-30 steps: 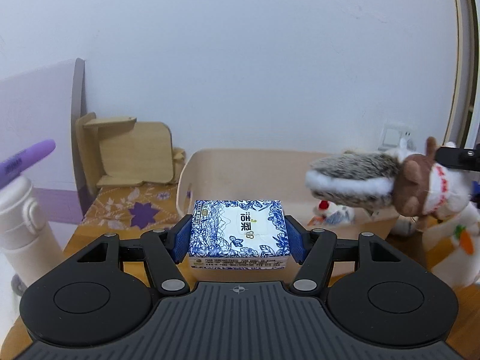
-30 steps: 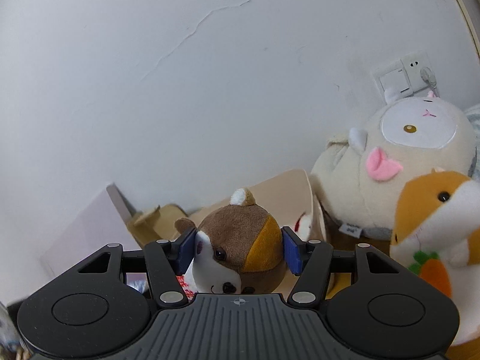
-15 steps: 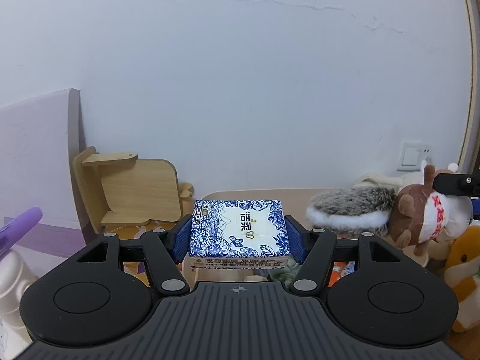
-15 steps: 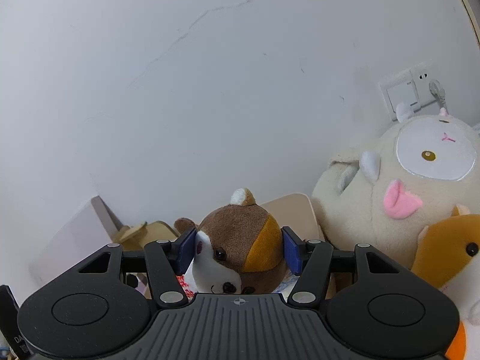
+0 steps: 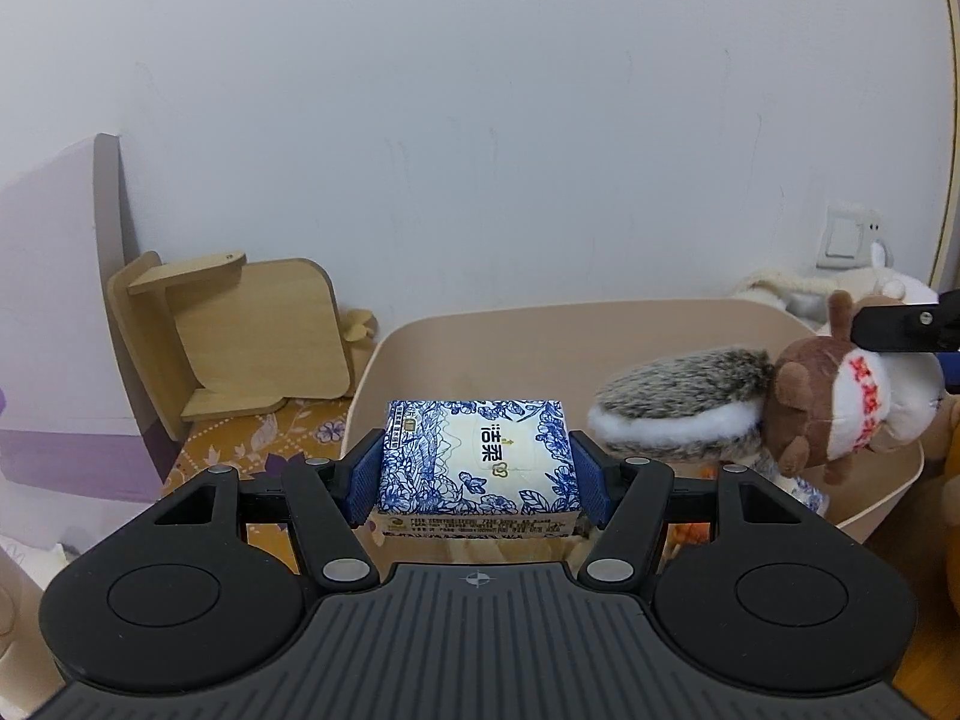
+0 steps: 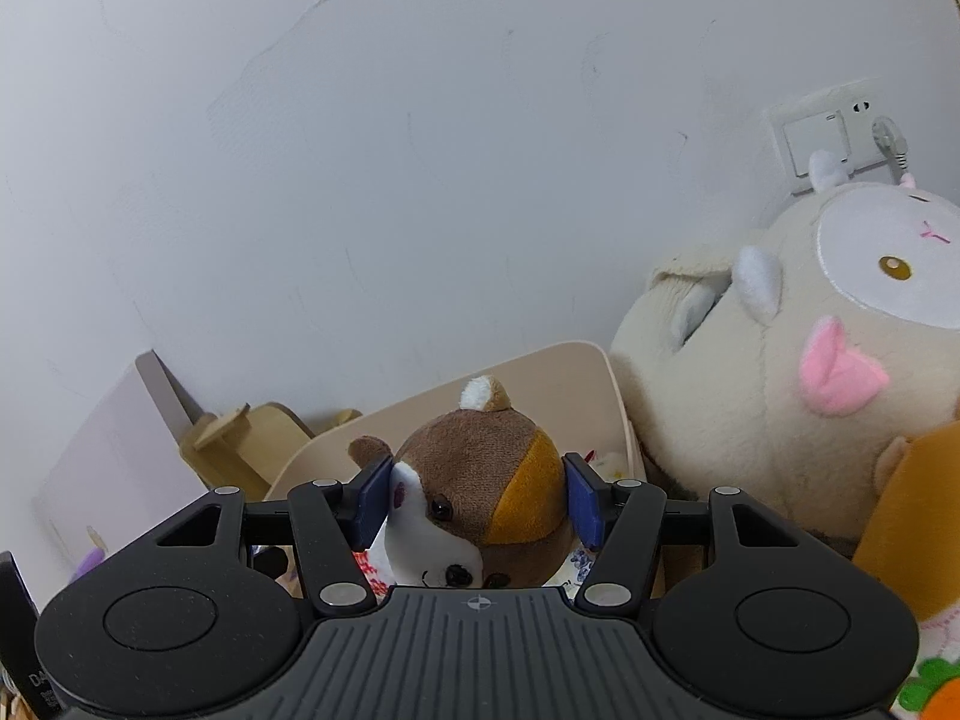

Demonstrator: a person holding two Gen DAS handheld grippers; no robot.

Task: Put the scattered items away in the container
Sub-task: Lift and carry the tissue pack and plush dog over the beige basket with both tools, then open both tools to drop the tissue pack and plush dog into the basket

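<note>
My left gripper (image 5: 477,474) is shut on a blue-and-white tissue pack (image 5: 477,456) and holds it at the near rim of the beige container (image 5: 540,324). My right gripper (image 6: 477,498) is shut on the head of a brown plush squirrel (image 6: 480,474), held above the container (image 6: 576,360). In the left wrist view the squirrel (image 5: 834,414) hangs over the container's right side with its grey bushy tail (image 5: 678,402) pointing left. Small items lie on the container floor, mostly hidden.
A wooden stand (image 5: 240,336) lies on a floral cloth (image 5: 264,438) left of the container, beside a lilac board (image 5: 54,312). A large cream plush (image 6: 810,360) and an orange plush (image 6: 912,510) sit right of the container. A wall socket (image 6: 834,132) is behind.
Both grippers dipped back down toward the container after rising. The tissue pack and the squirrel stay gripped; the container fills more of both views than half a second ago.
</note>
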